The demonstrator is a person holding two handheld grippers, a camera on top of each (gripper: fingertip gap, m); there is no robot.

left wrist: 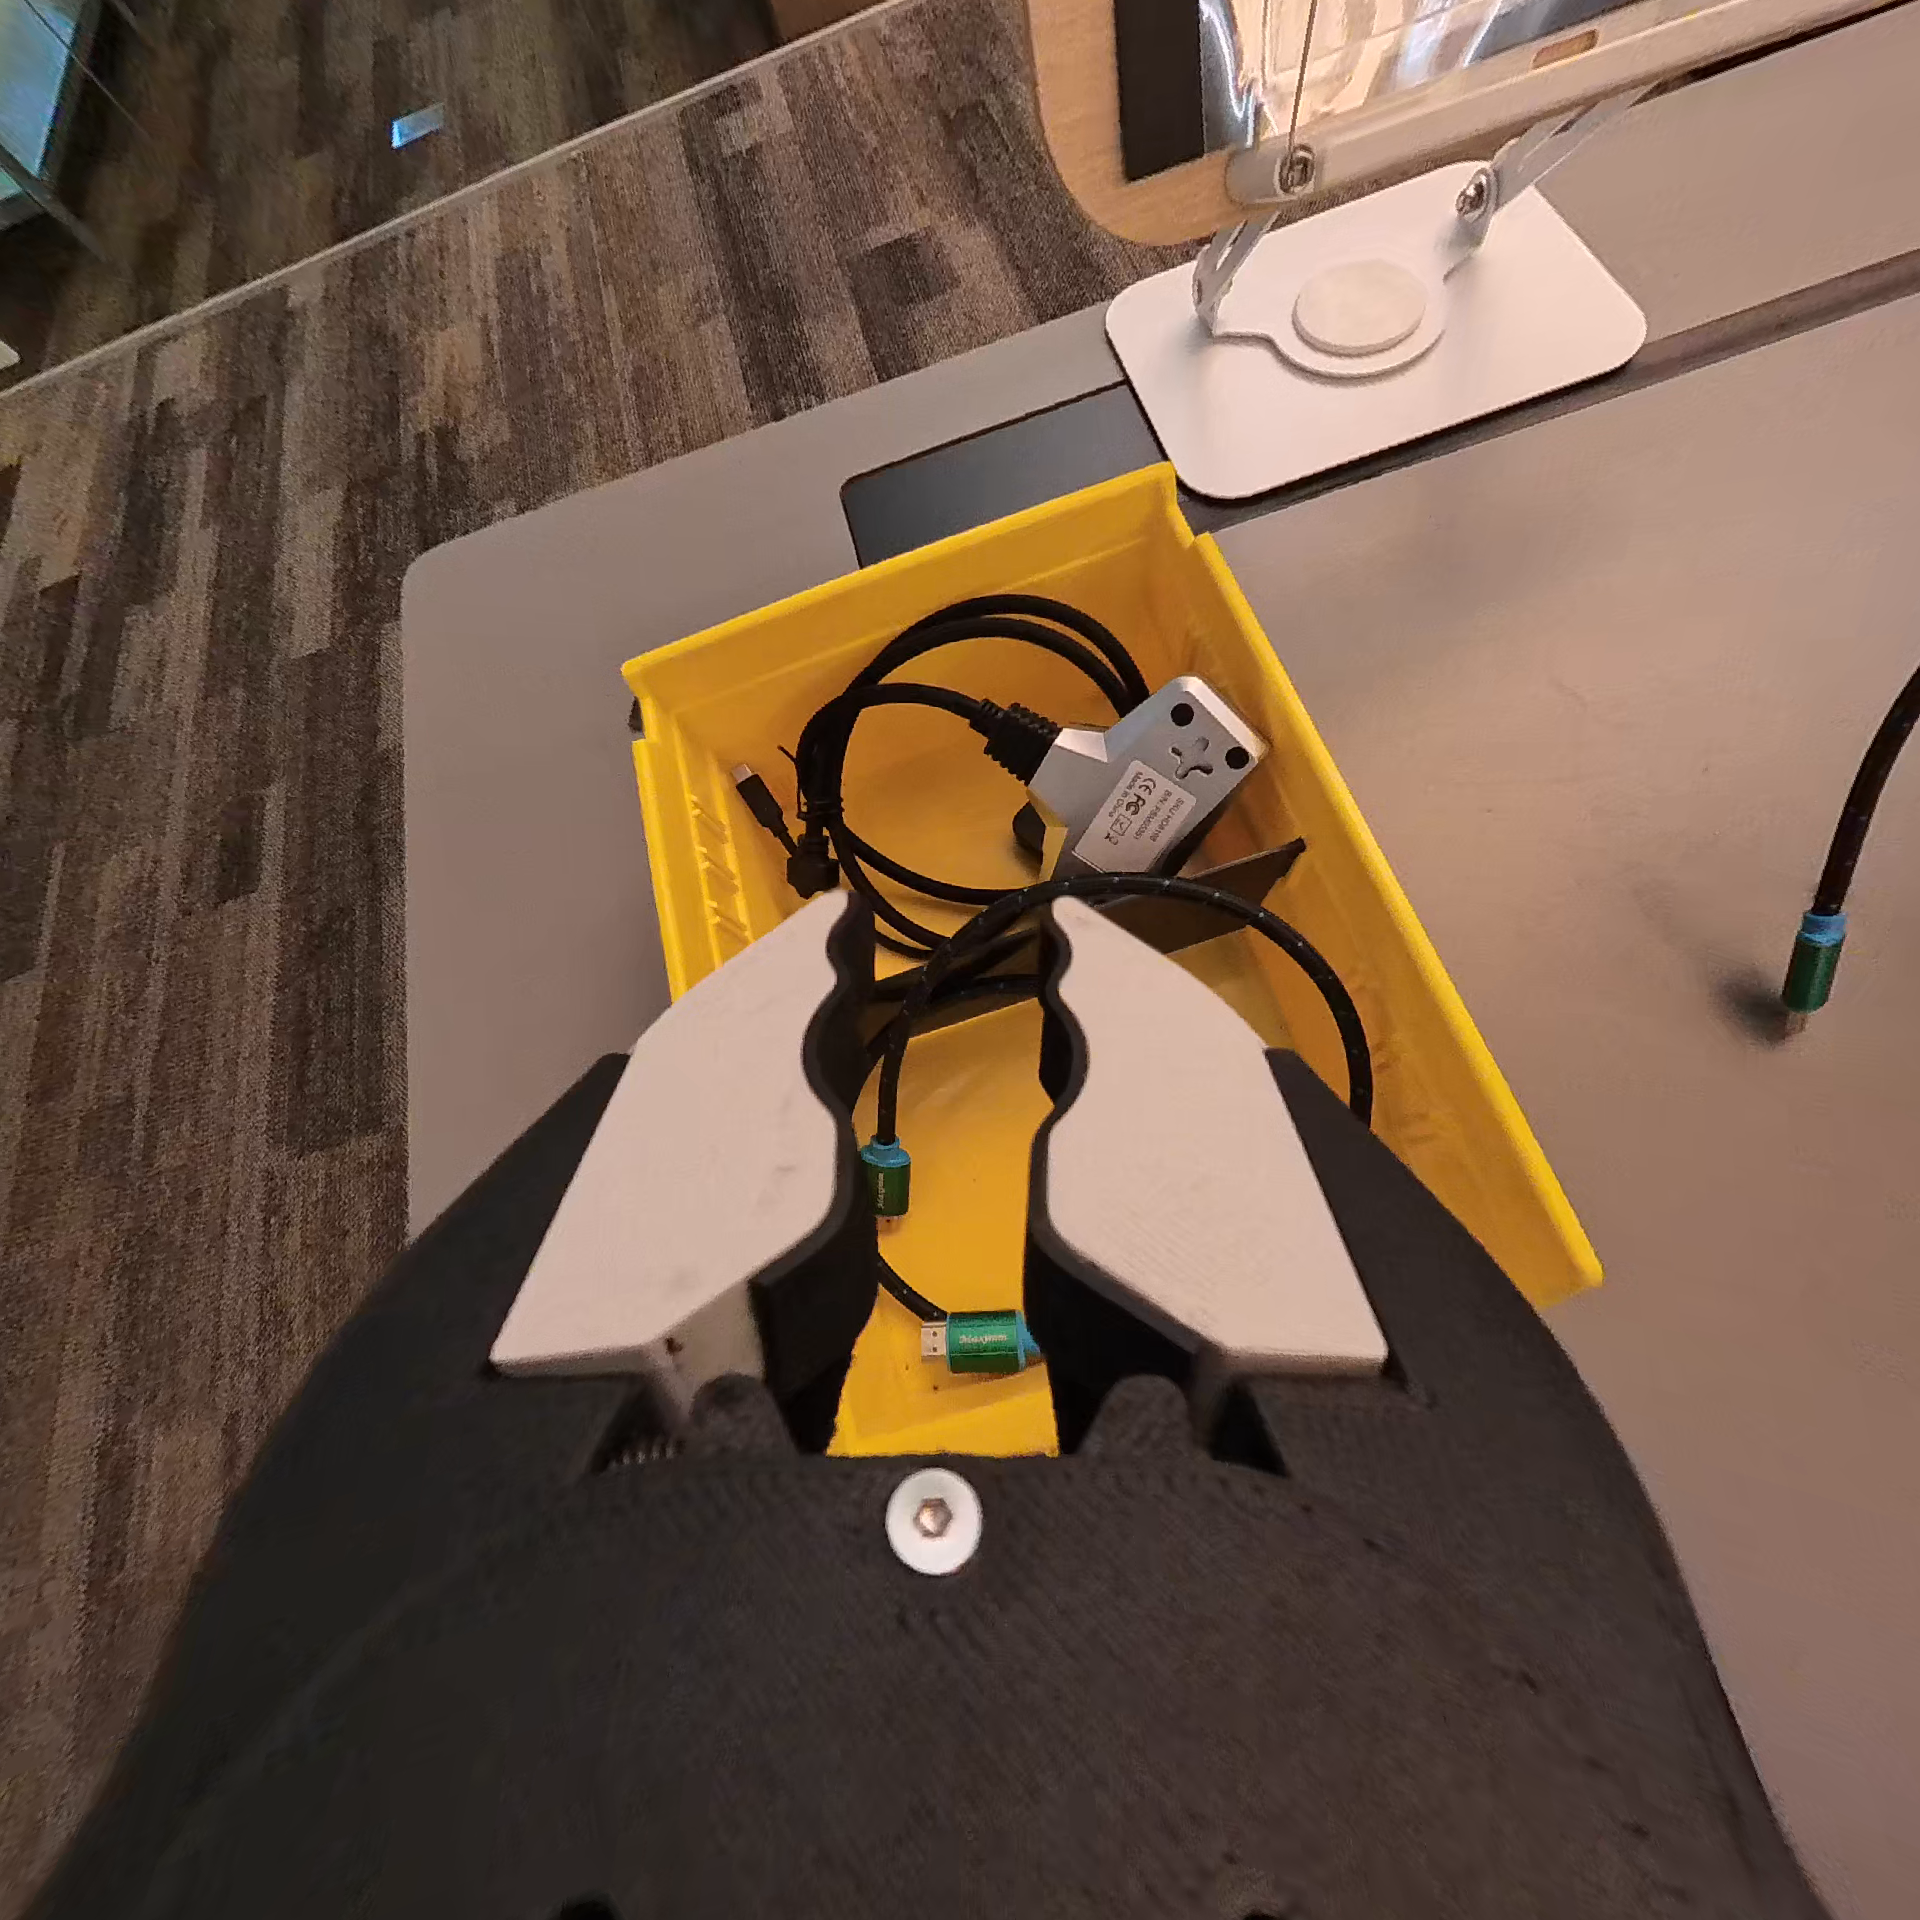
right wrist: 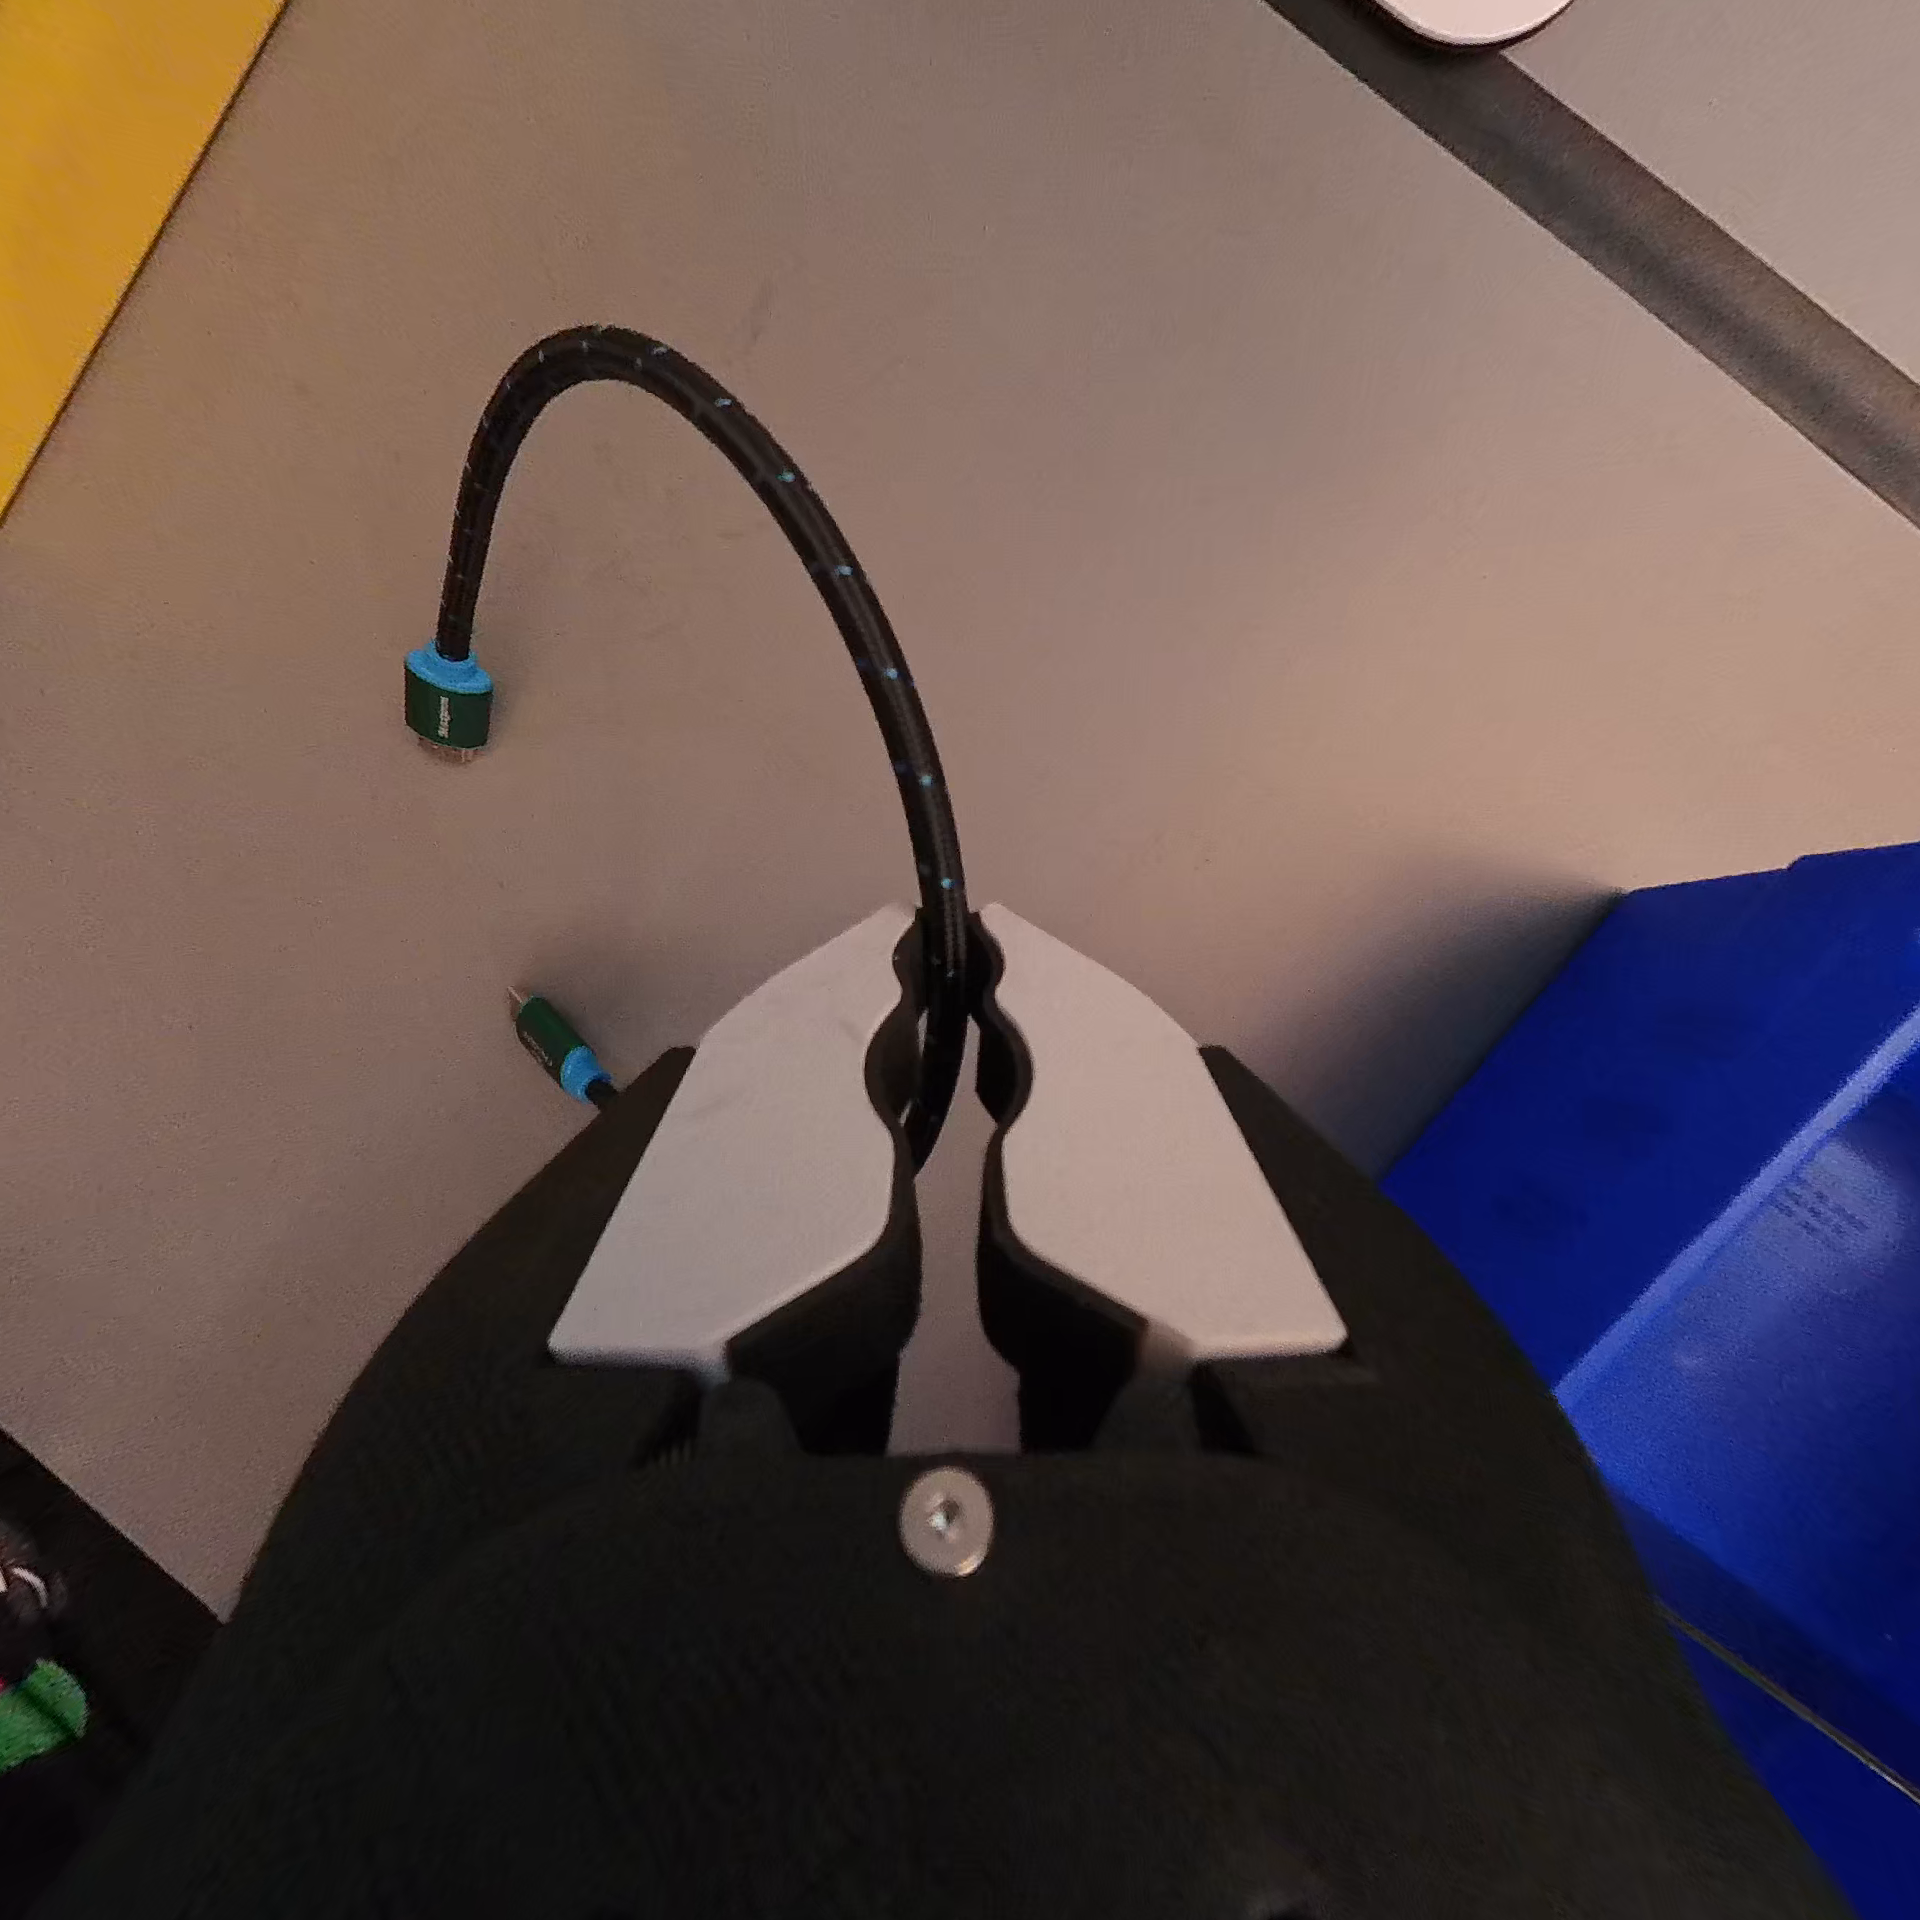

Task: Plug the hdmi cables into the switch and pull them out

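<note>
A yellow bin [left wrist: 1382,894] on the grey table holds the silver HDMI switch [left wrist: 1143,779] with its black lead, and a braided HDMI cable [left wrist: 1320,977] with two green plugs [left wrist: 982,1342]. My left gripper [left wrist: 951,920] hangs open over the bin, touching nothing. My right gripper [right wrist: 948,920] is shut on a second braided HDMI cable [right wrist: 831,561], held above the table. That cable arcs up and left, and its green plug [right wrist: 449,707] hangs down. Its other green plug [right wrist: 551,1039] shows left of the gripper. The hanging plug also shows in the left wrist view [left wrist: 1813,966].
A white monitor stand base [left wrist: 1382,343] and a dark flat pad [left wrist: 987,488] sit beyond the yellow bin. A blue bin [right wrist: 1714,1195] stands at the right of my right gripper. The table's left edge [left wrist: 410,831] drops to a carpeted floor.
</note>
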